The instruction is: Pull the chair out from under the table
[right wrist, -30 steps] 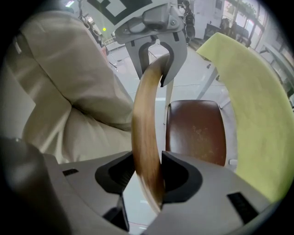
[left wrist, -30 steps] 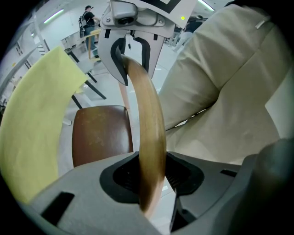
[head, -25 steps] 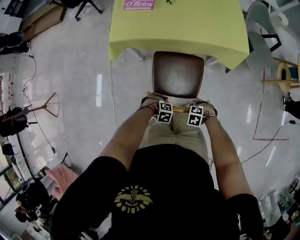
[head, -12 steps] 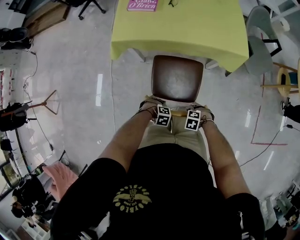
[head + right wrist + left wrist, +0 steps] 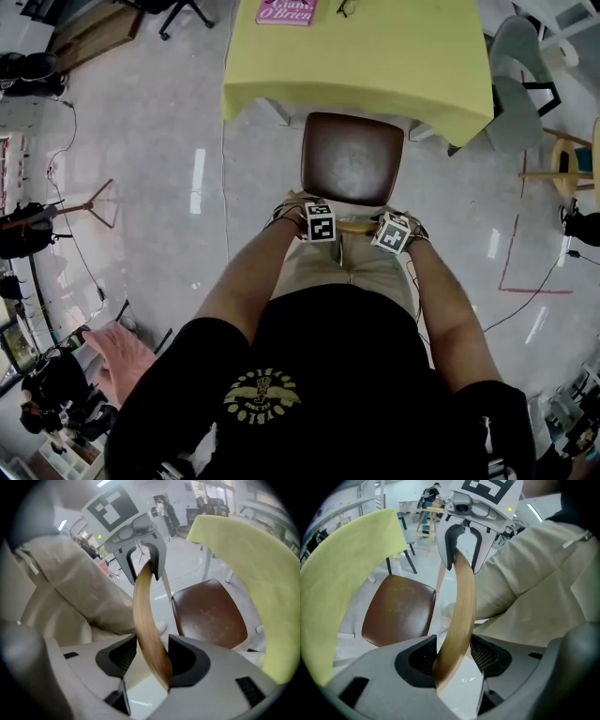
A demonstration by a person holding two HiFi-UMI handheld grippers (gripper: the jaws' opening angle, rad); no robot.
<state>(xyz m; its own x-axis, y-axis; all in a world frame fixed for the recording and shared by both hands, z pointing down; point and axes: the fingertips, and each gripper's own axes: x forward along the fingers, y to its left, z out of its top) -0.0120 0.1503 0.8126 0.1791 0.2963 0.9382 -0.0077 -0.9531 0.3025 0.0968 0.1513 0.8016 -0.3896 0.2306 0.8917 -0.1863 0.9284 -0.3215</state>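
The chair seat (image 5: 352, 157) is brown, the tablecloth (image 5: 394, 56) yellow-green.

- Straight ahead, the chair (image 5: 352, 157) stands with its far edge just under the table (image 5: 375, 66).
- A book (image 5: 286, 11) lies on the table's far left (partly cut off).
- To the table's right there's a second chair (image 5: 520, 84), with a stool (image 5: 572, 155) beyond it.
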